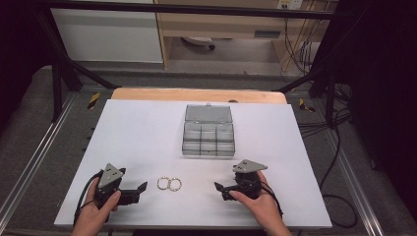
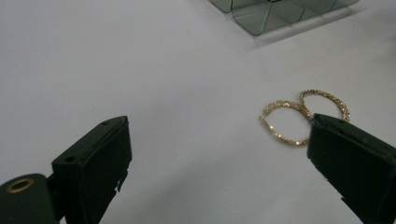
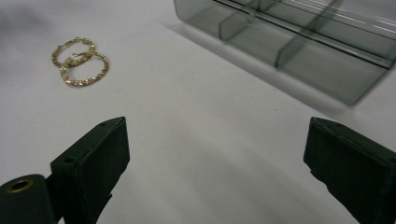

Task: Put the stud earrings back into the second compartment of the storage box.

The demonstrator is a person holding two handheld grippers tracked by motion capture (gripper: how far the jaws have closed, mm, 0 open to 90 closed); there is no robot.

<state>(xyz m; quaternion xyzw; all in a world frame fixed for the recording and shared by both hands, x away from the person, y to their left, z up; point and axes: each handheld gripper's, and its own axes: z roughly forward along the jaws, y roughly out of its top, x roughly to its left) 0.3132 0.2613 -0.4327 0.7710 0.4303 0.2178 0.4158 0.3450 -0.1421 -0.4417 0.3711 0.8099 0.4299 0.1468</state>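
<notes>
Two thin gold hoop earrings (image 1: 169,184) with a beaded, sparkling texture lie flat and touching side by side on the white counter (image 1: 137,142), near its front edge. They sit between the left gripper (image 1: 142,188) and the right gripper (image 1: 218,188), apart from both. Each gripper's jaws are spread wide and hold nothing. Farther back stands a clear compartment box (image 1: 208,131), its lid raised.

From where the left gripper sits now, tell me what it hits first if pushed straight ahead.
Probably bare white table. The left gripper, jaws wide open, aims left of the two gold hoop earrings; they lie by its right jaw and might be brushed. The clear plastic compartment box sits farther off to the right.
</notes>
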